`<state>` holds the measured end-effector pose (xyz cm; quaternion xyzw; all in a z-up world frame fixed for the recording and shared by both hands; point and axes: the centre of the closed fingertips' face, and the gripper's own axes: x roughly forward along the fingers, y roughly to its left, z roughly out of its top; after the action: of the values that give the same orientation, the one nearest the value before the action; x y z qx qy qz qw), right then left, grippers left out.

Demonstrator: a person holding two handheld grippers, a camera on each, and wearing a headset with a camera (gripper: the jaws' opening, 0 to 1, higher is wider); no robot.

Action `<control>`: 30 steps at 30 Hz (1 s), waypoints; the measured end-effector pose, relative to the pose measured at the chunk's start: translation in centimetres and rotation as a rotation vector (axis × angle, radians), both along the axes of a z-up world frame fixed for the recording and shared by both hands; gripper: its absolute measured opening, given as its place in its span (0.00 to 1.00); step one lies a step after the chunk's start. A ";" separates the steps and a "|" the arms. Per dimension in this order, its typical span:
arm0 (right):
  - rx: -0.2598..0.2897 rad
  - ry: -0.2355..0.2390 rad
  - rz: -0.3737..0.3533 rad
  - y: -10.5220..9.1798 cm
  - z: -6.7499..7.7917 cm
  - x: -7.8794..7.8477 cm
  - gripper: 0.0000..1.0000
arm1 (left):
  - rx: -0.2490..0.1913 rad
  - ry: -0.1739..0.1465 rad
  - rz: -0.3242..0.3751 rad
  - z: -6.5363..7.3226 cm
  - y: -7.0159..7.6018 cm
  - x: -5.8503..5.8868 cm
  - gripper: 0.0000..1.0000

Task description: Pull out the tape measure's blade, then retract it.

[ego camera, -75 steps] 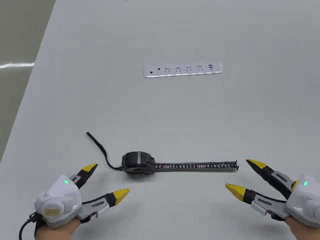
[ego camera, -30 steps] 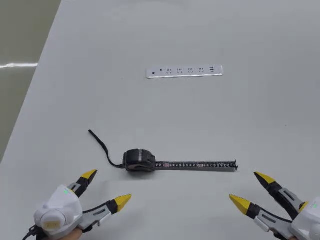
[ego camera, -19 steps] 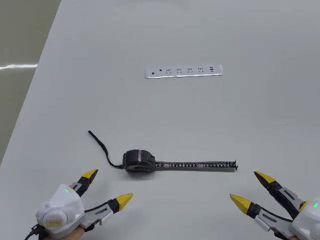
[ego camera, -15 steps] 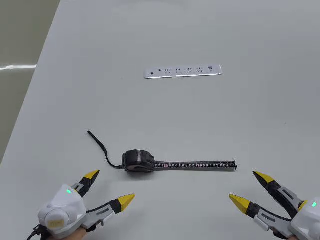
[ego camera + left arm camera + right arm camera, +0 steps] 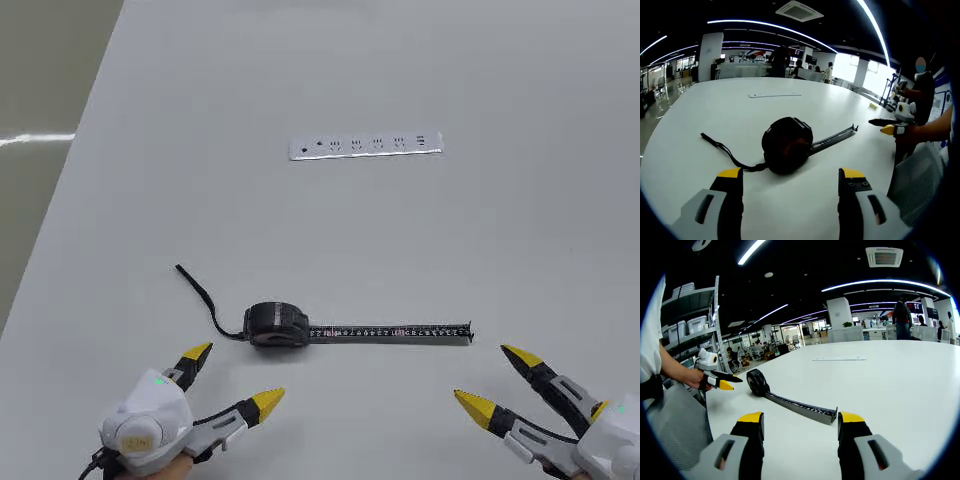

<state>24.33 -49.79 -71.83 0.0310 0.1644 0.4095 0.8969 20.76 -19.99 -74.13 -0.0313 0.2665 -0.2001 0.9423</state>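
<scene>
A black tape measure point(image 5: 277, 325) lies on the white table point(image 5: 350, 230), its blade point(image 5: 390, 331) drawn out to the right and its wrist strap point(image 5: 200, 297) trailing left. In the left gripper view the case point(image 5: 787, 145) sits just beyond my open left gripper point(image 5: 791, 176). From the head view the left gripper point(image 5: 238, 378) rests below and left of the case, apart from it. My right gripper point(image 5: 494, 378) is open below the blade's end hook point(image 5: 469, 330). In the right gripper view the blade tip point(image 5: 829, 415) lies just ahead of the right gripper point(image 5: 802, 419).
A white power strip point(image 5: 365, 146) lies flat farther back on the table. The table's left edge point(image 5: 70, 170) drops to a floor. In the gripper views, people and desks stand in the background of a large office.
Both grippers have drawn back toward me from the tape measure, then the left gripper shifted a little right. The tape measure has stayed put with its blade out.
</scene>
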 end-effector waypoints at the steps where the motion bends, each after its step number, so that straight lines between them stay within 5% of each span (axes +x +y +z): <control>1: 0.002 0.001 0.001 0.1 0.0 0.0 0.60 | 0.001 0.000 0.001 0.0 -0.1 0.1 0.77; 30: 0.011 -0.007 0.005 -0.2 0.2 0.7 0.60 | 0.015 0.023 0.119 -0.2 -1.4 2.7 0.81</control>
<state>25.07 -49.95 -71.60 0.0342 0.1590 0.4127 0.8962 23.49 -21.38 -74.30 -0.0424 0.2766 -0.1411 0.9496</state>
